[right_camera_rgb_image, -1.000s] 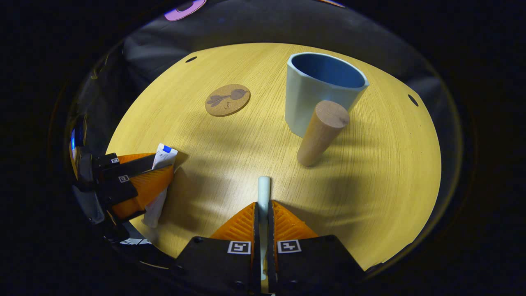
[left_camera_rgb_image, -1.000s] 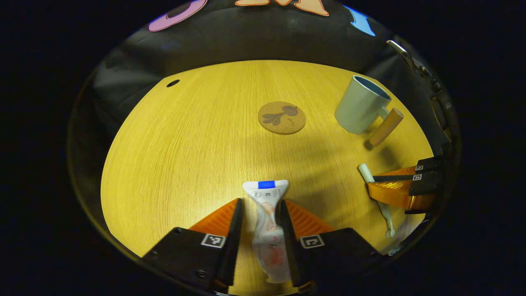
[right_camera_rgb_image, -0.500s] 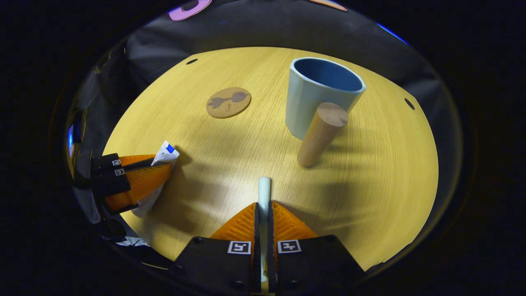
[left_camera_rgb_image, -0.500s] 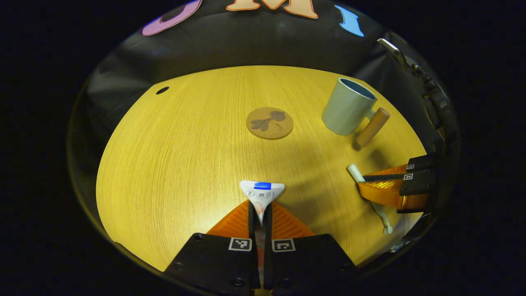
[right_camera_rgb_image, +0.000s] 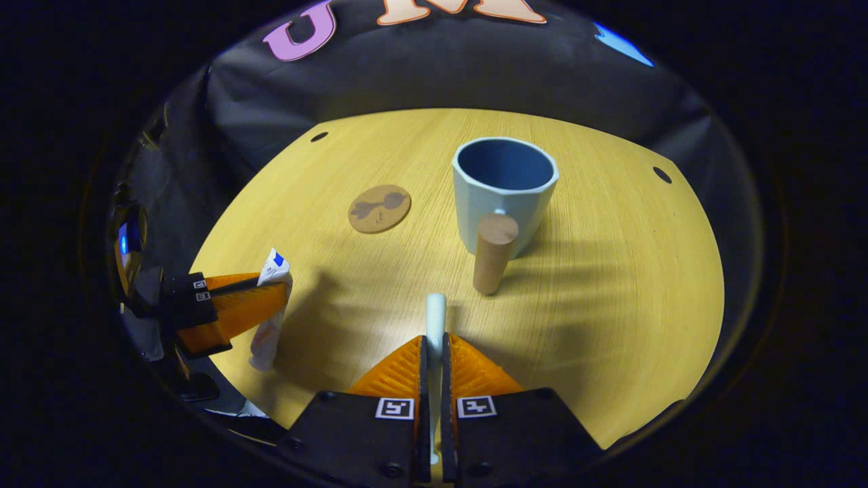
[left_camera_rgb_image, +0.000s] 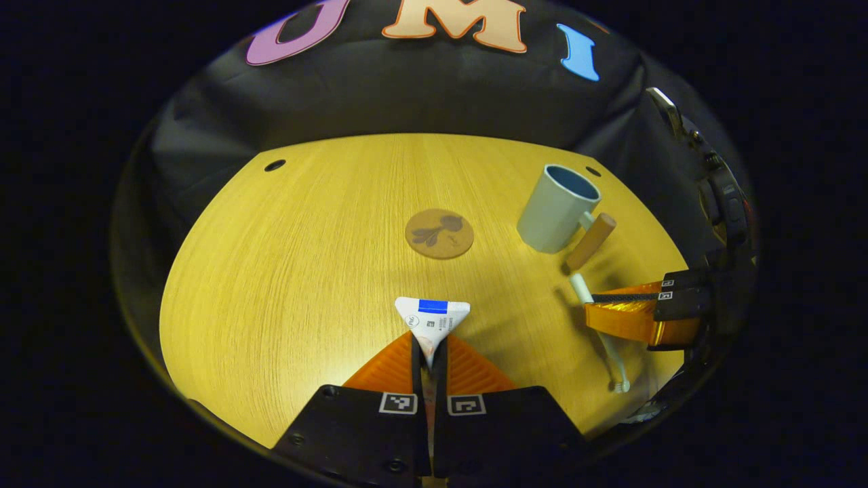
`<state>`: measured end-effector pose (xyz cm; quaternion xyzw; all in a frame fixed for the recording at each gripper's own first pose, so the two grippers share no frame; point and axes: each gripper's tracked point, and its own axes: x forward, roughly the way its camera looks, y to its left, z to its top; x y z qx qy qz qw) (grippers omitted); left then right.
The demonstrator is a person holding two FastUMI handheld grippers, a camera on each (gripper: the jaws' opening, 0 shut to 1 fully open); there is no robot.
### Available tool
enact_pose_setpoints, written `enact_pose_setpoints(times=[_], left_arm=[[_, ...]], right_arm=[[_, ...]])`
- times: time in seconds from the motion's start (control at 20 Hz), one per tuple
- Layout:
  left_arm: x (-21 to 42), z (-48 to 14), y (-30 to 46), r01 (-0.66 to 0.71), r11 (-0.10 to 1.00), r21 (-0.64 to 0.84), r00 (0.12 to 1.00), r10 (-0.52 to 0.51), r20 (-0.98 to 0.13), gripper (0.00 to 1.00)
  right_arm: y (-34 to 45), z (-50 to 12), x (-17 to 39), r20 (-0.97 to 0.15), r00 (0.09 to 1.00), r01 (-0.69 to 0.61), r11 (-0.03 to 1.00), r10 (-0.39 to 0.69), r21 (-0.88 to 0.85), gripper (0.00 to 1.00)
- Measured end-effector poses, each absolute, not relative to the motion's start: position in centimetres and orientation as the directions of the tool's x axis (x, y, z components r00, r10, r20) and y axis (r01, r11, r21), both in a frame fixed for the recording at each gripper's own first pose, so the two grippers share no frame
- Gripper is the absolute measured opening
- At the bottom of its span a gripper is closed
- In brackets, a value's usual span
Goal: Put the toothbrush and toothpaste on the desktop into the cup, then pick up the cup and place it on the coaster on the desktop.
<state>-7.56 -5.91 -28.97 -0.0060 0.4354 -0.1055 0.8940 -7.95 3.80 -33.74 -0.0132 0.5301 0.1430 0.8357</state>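
The round wooden desktop (left_camera_rgb_image: pixel 285 271) carries everything, with small dark holes near its far edge. The cup (right_camera_rgb_image: pixel 503 193), pale outside and blue inside, stands upright toward the far right of the desktop; the right gripper view looks down into its open mouth, while the left gripper view shows it from the side, so the bare interior is plain only from the right. Its wooden peg handle (right_camera_rgb_image: pixel 494 253) points toward the near edge. The cork coaster (left_camera_rgb_image: pixel 439 233) lies flat near the middle of the desktop, left of the cup and well apart from it, with a dark printed figure on top.

The left gripper (left_camera_rgb_image: pixel 430 346) has its fingers pressed together on the toothpaste (left_camera_rgb_image: pixel 432 318), whose crimped flat end with a blue band fans out beyond the tips. The right gripper view shows what the left gripper's own camera hides: the tube's lower body hanging below those fingers, near the desktop's near-left edge; whether it touches the wood cannot be told.

The right gripper (right_camera_rgb_image: pixel 432 346) is clamped on the toothbrush (right_camera_rgb_image: pixel 435 313), whose pale handle end sticks out toward the cup's handle. From the left gripper view the brush's whole length shows, its head pointing toward the near right edge.
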Motion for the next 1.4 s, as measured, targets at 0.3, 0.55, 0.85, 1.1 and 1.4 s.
enact_pose_setpoints(times=[0.3,0.55,0.85,1.1,1.4], left_arm=[[-6.2,-23.9,-5.6,0.196,0.973,-0.123,0.681,-0.226,-0.696,0.01],[-5.6,-20.3,-4.9,0.216,0.972,-0.094,0.741,-0.226,-0.633,0.01],[-3.3,-16.7,-5.3,0.228,0.970,-0.085,0.775,-0.234,-0.588,0.01],[-3.2,-15.4,-5.5,0.223,0.970,-0.096,0.785,-0.238,-0.572,0.01],[-3.4,-14.7,-5.0,0.183,0.978,-0.102,0.789,-0.208,-0.578,0.01]], right_arm=[[3.0,-31.7,-7.2,-0.863,0.446,-0.235,0.961,0.240,0.146,0.09],[3.8,-29.0,-4.7,-0.801,0.520,-0.258,0.948,0.297,0.184,0.09],[5.0,-23.7,0.6,-0.686,0.639,-0.303,0.934,0.348,0.191,0.09],[5.1,-20.4,5.1,-0.580,0.731,-0.283,0.933,0.360,0.222,0.09],[4.2,-18.2,10.6,-0.449,0.832,-0.230,0.940,0.325,0.253,0.08]])
